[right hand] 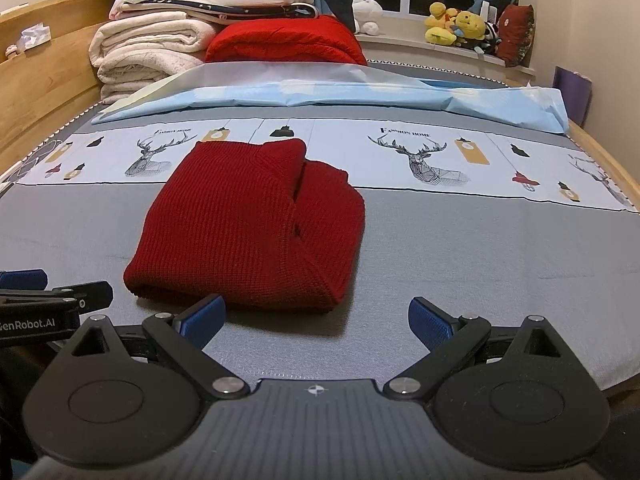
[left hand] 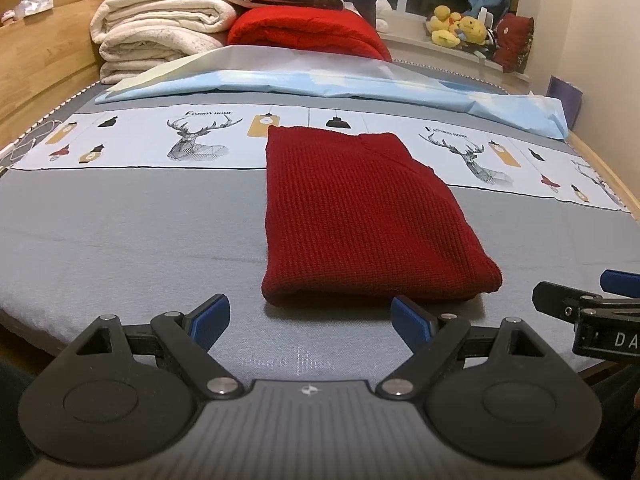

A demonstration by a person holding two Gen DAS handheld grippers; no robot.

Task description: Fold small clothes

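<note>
- Left wrist view: the left gripper (left hand: 310, 318) stood wide open and empty; the red knit garment (left hand: 360, 216) lay folded on the bed (left hand: 132, 232), just ahead.
- Right wrist view: the right gripper (right hand: 316, 320) was likewise open and empty; the garment (right hand: 248, 220) appeared fully folded, with little folding judged left.

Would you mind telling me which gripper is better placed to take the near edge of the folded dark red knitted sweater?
Probably the left gripper: the dark red knitted sweater's near edge lies straight ahead between its open fingers. The right gripper, also open, has that edge toward its left finger.
</note>
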